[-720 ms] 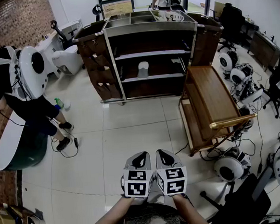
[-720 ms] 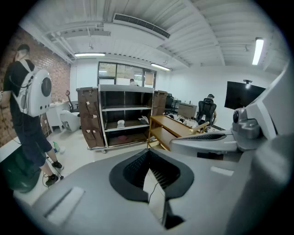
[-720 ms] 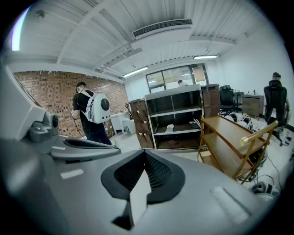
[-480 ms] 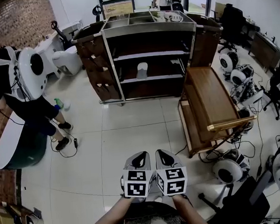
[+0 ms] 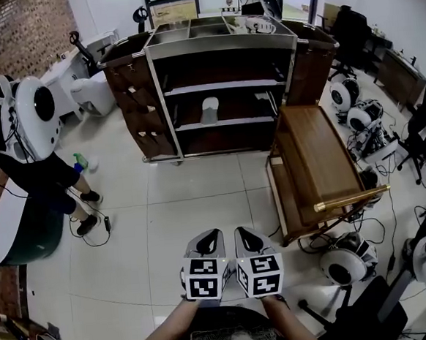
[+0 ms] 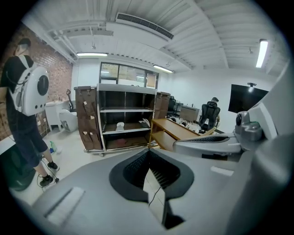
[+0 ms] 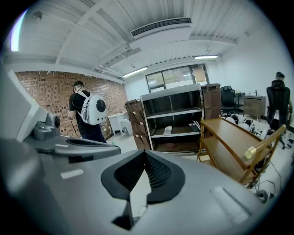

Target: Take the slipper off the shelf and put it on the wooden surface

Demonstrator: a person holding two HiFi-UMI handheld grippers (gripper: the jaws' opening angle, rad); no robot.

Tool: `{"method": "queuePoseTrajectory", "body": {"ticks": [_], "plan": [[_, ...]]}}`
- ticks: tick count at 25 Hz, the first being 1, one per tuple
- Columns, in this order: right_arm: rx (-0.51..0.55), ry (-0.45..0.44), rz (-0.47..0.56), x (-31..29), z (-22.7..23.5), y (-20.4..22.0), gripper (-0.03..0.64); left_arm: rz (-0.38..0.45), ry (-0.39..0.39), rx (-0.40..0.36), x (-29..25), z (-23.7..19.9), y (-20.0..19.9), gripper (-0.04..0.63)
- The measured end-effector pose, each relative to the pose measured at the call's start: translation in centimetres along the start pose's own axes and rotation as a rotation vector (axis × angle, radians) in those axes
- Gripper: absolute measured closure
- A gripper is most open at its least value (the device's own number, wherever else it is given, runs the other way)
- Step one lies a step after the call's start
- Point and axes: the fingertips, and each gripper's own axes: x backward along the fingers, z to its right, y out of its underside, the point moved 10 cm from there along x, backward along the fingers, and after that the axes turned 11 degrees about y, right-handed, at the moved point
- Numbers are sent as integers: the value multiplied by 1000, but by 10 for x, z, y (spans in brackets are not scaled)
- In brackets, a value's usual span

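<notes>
Both grippers are down at the bottom of the head view, side by side and almost touching, held out over the tiled floor (image 5: 200, 196). The left gripper (image 5: 210, 238) has its jaws pressed together with nothing in them; in its own view the dark pads meet at the tip and you only see floor through the gap below. Same deal with the right gripper (image 5: 245, 235): jaws closed up, empty.

The slipper (image 5: 209, 110) is on the shelf, a pale grey-white thing sitting on the middle level of the dark shelving cart (image 5: 221, 46), roughly centre-left. It's well apart from both grippers, across the room. Both gripper views show it in that spot too.

The wooden counter (image 5: 322, 157) is just to the right of the cart, a two-level piece with a brass-looking bar at the near corner. Its top is bare wood as far as I can see.

Off to the left there's a person (image 5: 40, 172) with a white hard-shell backpack (image 5: 29, 118), standing by the brick wall. White round machines and cables are scattered on the floor at the right.
</notes>
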Motion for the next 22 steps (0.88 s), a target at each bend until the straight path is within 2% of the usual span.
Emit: {"method": "queuePoseTrajectory", "body": {"ticks": [8, 22], "plan": [[-4, 54, -1, -73, 6, -48, 617, -3, 52, -9, -55, -55, -49, 589], [14, 84, -62, -185, -36, -108, 617, -22, 103, 26, -105, -167, -110, 589]]}}
